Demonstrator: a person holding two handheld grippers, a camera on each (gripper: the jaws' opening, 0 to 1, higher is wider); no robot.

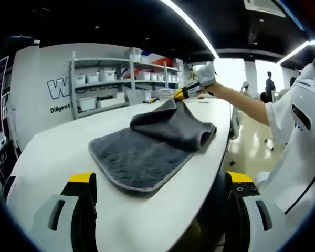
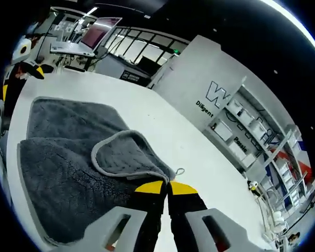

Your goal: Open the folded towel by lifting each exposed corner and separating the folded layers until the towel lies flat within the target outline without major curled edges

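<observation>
A grey plush towel (image 1: 142, 152) lies folded on the white table (image 1: 58, 142). In the left gripper view my left gripper (image 1: 160, 181) stands open just before the towel's near edge, with nothing between its yellow-tipped fingers. At the towel's far side my right gripper (image 1: 185, 93) holds one corner up, so the upper layer rises like a tent. In the right gripper view my right gripper (image 2: 165, 187) is shut on that corner of the towel (image 2: 68, 157), whose edge curls over in a loop. The left gripper (image 2: 21, 81) shows at the far left.
A gloved hand and a bare forearm (image 1: 241, 102) reach in from the right. The table's edge (image 1: 220, 152) runs close along the towel's right side. Shelves with white bins (image 1: 102, 86) stand against the lettered wall. A laptop on a stand (image 2: 84, 39) is beyond the table.
</observation>
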